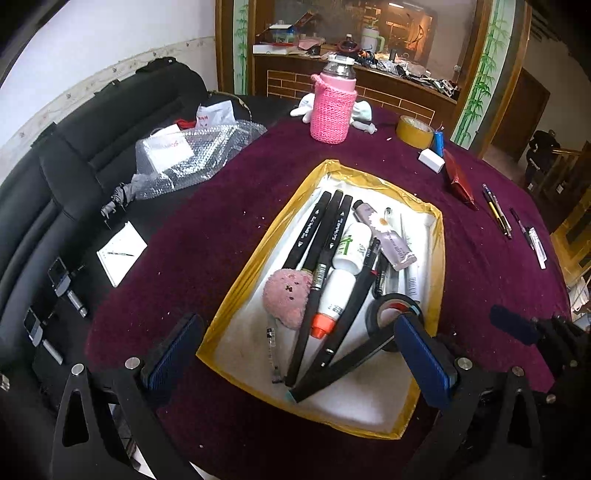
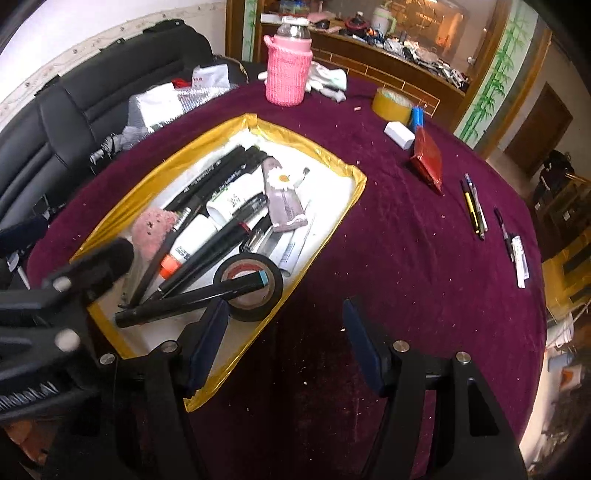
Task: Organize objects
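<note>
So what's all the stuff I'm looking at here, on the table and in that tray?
tray: one, white with yellow taped rim, middle of table
black markers: several, in tray
black tape roll: one, tray's near corner
pink puff: one, in tray
white tubes: two, in tray
bottle: one, pink knitted sleeve, far side
yellow tape roll: one, far right
red packet: one, right of tray
loose pens: several, right edge
notepad: one, white, left
tablecloth: maroon
left claw: open, over tray
right claw: open, empty

A black leather sofa (image 1: 92, 122) stands left of the wooden counter (image 1: 354, 85), under a white wall (image 1: 110, 33); bamboo-painted pillars (image 1: 484, 74) flank the counter.
</note>
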The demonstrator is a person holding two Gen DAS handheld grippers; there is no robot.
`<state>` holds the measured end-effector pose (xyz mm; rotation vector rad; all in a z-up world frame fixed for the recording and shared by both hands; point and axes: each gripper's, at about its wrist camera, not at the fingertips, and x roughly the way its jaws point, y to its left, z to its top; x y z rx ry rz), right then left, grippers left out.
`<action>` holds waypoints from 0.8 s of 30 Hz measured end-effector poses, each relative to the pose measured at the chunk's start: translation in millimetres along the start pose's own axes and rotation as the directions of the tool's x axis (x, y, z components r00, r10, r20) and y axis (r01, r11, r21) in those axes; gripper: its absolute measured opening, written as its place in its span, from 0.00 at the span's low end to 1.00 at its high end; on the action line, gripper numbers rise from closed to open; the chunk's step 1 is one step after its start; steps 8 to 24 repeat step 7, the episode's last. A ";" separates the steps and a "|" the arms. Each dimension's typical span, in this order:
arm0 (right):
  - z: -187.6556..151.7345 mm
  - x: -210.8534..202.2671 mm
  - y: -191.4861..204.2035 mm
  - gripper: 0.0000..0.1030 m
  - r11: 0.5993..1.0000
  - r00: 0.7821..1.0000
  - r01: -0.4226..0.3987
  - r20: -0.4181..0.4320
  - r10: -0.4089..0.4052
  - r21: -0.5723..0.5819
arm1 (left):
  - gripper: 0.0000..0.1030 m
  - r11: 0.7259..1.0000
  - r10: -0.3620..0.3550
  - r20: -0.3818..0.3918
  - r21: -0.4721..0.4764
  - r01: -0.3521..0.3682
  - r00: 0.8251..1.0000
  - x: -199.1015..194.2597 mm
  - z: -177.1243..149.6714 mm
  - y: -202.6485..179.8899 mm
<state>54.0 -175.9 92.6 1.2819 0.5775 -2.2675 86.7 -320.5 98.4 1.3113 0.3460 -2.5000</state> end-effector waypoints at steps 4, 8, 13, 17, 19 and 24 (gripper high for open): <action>1.2 9.3 4.3 0.62 1.000 0.999 0.023 -0.025 -0.023 -0.003 | 0.99 1.000 0.010 -0.009 0.018 -0.010 1.000 9.0 2.7 5.0; 0.5 16.4 4.2 0.62 1.000 0.998 0.028 -0.048 -0.027 0.007 | 0.98 1.000 0.005 -0.012 0.018 -0.005 1.000 12.2 4.9 6.0; 0.5 16.4 4.2 0.62 1.000 0.998 0.028 -0.048 -0.027 0.007 | 0.98 1.000 0.005 -0.012 0.018 -0.005 1.000 12.2 4.9 6.0; 0.5 16.4 4.2 0.62 1.000 0.998 0.028 -0.048 -0.027 0.007 | 0.98 1.000 0.005 -0.012 0.018 -0.005 1.000 12.2 4.9 6.0; 0.5 16.4 4.2 0.62 1.000 0.998 0.028 -0.048 -0.027 0.007 | 0.98 1.000 0.005 -0.012 0.018 -0.005 1.000 12.2 4.9 6.0; 0.5 16.4 4.2 0.62 1.000 0.998 0.028 -0.048 -0.027 0.007 | 0.98 1.000 0.005 -0.012 0.018 -0.005 1.000 12.2 4.9 6.0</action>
